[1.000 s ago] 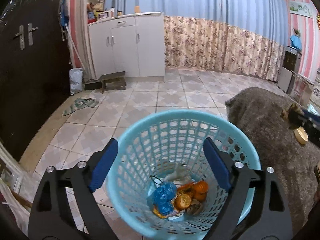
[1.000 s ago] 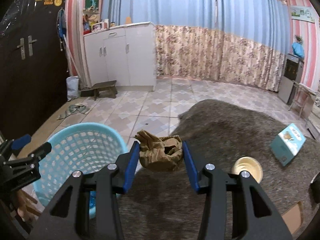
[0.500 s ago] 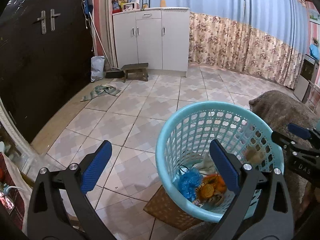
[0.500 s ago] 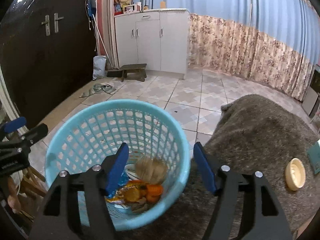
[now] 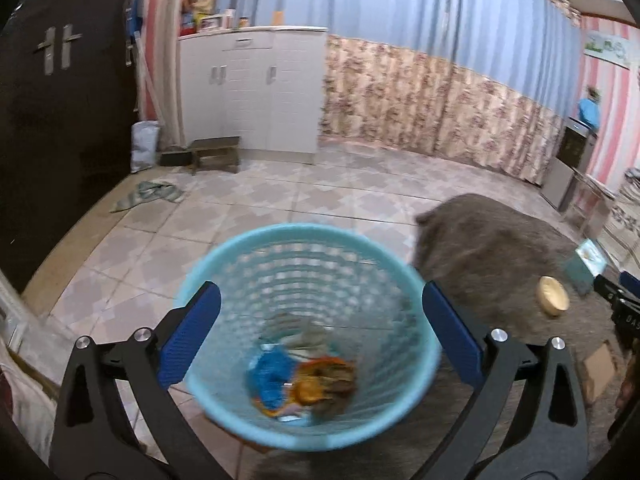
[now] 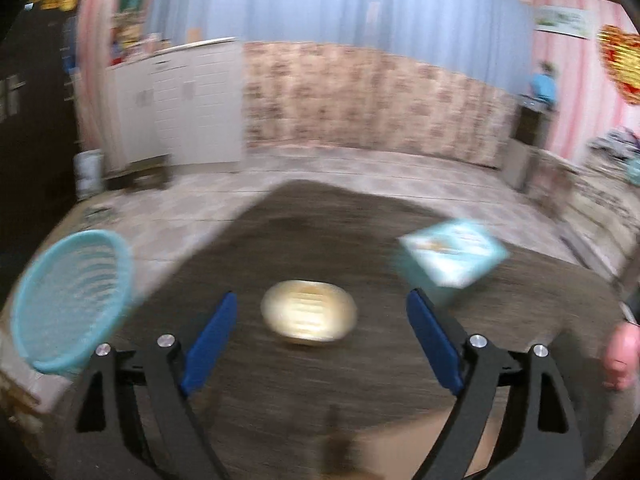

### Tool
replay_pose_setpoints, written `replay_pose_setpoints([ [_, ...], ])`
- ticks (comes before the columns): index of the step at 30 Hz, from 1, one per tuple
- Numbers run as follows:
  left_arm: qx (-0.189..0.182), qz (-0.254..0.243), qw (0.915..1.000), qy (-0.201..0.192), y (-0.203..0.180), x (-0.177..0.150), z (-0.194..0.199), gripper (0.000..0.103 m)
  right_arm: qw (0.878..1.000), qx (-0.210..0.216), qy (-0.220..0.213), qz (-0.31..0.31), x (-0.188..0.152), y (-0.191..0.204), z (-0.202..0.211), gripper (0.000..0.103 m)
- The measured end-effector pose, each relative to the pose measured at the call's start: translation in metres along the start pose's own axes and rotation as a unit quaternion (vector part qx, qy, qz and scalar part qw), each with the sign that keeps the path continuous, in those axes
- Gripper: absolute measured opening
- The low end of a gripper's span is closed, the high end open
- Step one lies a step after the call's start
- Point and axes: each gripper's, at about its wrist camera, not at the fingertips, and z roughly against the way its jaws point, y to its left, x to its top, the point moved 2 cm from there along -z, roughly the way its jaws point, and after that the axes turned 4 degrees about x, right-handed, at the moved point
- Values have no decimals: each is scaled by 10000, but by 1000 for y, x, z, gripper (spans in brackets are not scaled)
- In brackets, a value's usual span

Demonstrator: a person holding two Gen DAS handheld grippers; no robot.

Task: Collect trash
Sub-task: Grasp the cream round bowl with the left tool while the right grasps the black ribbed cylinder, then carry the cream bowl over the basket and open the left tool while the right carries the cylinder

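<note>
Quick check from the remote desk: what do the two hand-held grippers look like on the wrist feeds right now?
Both look alike. The left hand-held gripper has two black angular arms with triangular cut-outs, silver round bolt heads at the joints, and flat blue pads on the inner faces of its fingers. The right hand-held gripper has the same black frame, silver bolts and blue pads. No cables or sleeves show.

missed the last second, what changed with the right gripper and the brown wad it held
The right gripper carried the brown wad to the blue basket, let it drop in, then swung back over the rug; its jaws have just been opening, nothing between them. The round lid and teal box stayed on the rug.
</note>
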Motion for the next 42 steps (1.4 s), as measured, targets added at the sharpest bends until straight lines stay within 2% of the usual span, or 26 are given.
replay_pose_setpoints([
  [3,-332,-193,9991,155,-38,-2,-4,97,9983,-563,64,-92,-5,-51,6,86],
  [6,-481,-365,9981,151,-69,-5,-3,97,9906,-1304,252,-328,-17,-113,10,88],
  [10,-755,-485,9958,205,-108,-12,-6,97,9770,-1908,508,-808,-36,-175,12,92],
  [12,-973,-508,9937,230,-126,-15,-5,97,9716,-2034,638,-1027,-45,-197,9,94],
  [16,-1305,-669,9886,336,-164,-20,-11,97,9746,-1794,742,-1112,-53,-210,0,96],
  [19,-1464,-766,9856,361,-192,-25,-15,97,9773,-1722,870,-879,-54,-207,-14,97],
  [23,-1419,-1240,9808,497,-232,-38,-28,97,9750,-1908,1016,-510,-57,-201,-33,97],
  [29,-1280,-1765,9740,612,-275,-43,-56,97,9754,-1848,1037,-608,-60,-206,-41,97],
  [34,-1234,-2021,9667,970,-295,-45,-87,97,9785,-1717,923,-670,-61,-207,-47,95],
  [36,-1270,-2070,9641,1077,-300,-46,-93,89,9795,-1627,887,-787,-63,-208,-48,92],
  [38,-1307,-2137,9607,1198,-302,-50,-100,73,9798,-1631,838,-798,-63,-208,-49,88],
  [39,-1311,-2136,9607,1190,-302,-50,-99,69,9803,-1621,818,-783,-62,-208,-49,85],
  [40,-1392,-2121,9606,1138,-300,-49,-97,60,9806,-1610,807,-771,-62,-208,-49,84],
  [42,-1440,-2149,9600,1070,-299,-49,-92,60,9813,-1596,763,-766,-62,-206,-48,80],
])
